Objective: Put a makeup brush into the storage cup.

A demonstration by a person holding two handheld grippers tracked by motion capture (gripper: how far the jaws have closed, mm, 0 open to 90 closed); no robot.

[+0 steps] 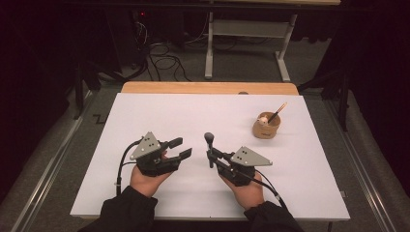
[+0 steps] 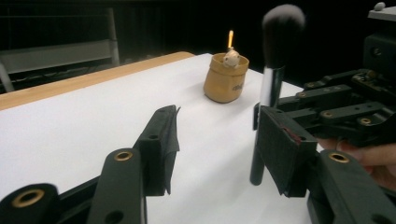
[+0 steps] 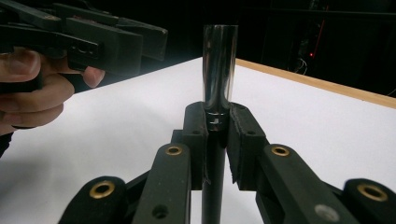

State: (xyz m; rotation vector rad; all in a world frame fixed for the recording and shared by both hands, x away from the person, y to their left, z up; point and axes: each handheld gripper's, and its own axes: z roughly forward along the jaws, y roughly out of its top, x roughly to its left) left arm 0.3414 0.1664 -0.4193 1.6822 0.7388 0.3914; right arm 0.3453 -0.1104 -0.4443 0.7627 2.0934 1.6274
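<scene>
The brush is held upright near the middle of the table, head up, clamped on its handle by the right gripper, whose jaws are closed tight on it. The left gripper, just beside it, stands partly open with nothing between its pads. The brush could be tilted or knocked if it were brushed by that gripper. A slip in the narrow grip could drop it short of the cup near the far right corner.

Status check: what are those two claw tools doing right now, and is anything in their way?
Right gripper shut on makeup brush, held upright. Left gripper open, nothing between its jaws. Wooden cup with a stick in it far right, apart. Nothing in the way.
</scene>
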